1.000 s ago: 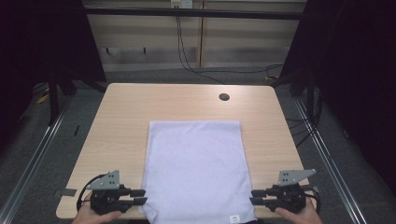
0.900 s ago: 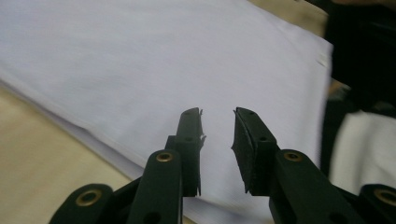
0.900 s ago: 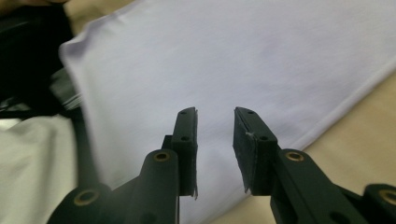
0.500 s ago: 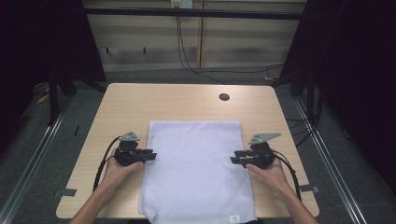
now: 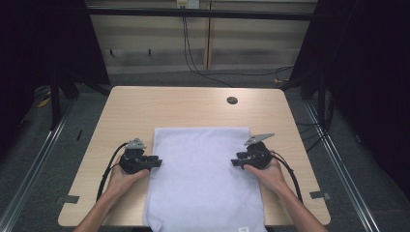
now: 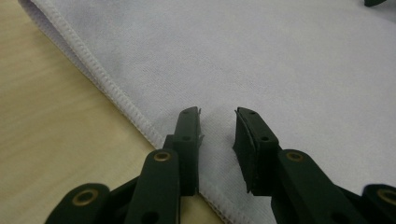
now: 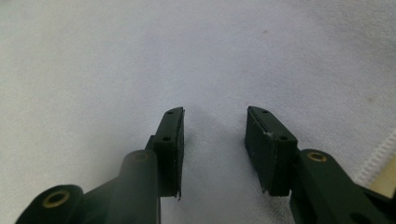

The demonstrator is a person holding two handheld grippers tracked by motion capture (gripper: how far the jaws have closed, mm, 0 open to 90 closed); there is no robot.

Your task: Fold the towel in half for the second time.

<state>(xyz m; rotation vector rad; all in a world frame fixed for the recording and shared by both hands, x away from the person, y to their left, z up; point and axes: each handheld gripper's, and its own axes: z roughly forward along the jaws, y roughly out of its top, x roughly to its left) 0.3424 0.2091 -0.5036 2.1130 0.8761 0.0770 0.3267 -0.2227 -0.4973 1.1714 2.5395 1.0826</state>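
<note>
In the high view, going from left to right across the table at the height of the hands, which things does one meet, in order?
Bare table → left tongs at the towel's left edge → white towel → right tongs over the towel's right edge → bare table again.

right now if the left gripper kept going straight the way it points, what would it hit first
Most likely the white cloth. The left gripper sits at the cloth's hemmed left edge, jaws apart, pointing across it toward the right gripper. It aims low over the fabric, so it would probably slide onto it, though the height is unclear.
</note>
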